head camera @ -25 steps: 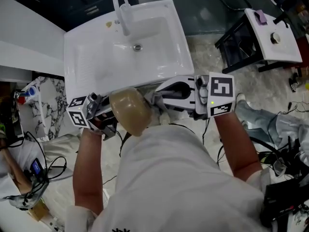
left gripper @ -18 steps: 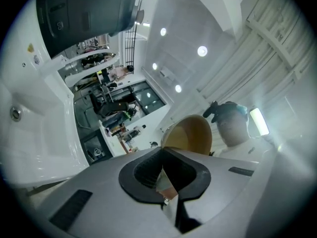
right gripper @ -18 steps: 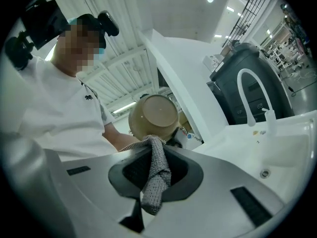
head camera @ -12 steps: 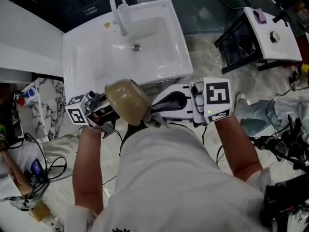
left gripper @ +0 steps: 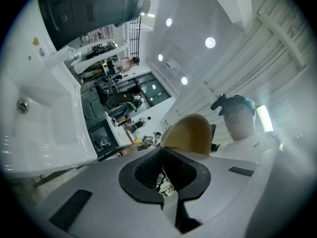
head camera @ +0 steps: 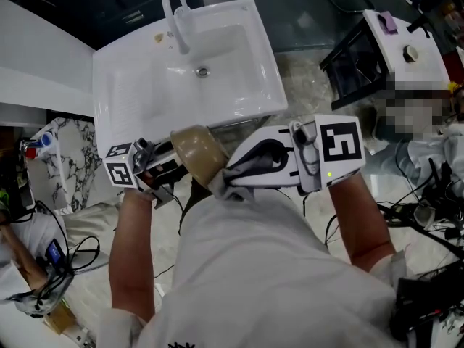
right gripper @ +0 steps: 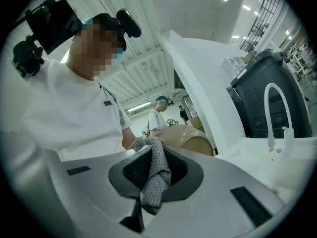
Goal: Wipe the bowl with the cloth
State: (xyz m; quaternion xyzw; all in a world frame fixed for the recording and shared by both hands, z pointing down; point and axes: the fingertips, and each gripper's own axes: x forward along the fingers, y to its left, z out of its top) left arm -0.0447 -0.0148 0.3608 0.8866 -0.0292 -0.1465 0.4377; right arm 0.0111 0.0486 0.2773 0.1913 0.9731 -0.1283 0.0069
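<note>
We held the bowl (head camera: pixel 194 153) in the air at 6 o'clock from the sink (head camera: pixel 145 85), tipped on its side. The left gripper (head camera: pixel 171 168) reached in from 9 o'clock, its fingers pressed onto the bowl's rim with only the thin wall between them. The right gripper (head camera: pixel 230 177) pointed in from 3 o'clock, its fingers pinching the grey cloth (right gripper: pixel 155 178). The cloth's bunched end reached the bowl's outside at about 4 o'clock, though we could not tell whether it pressed there or only brushed. To wipe well, we judged, the soft free end should lie flat on the wall, not the hard fingertips. It should sweep round while the left hand turned the bowl to offer fresh surface. The rim grip looked narrow. A light push toward the left fingers seemed safer than one that could lever the bowl out.
</note>
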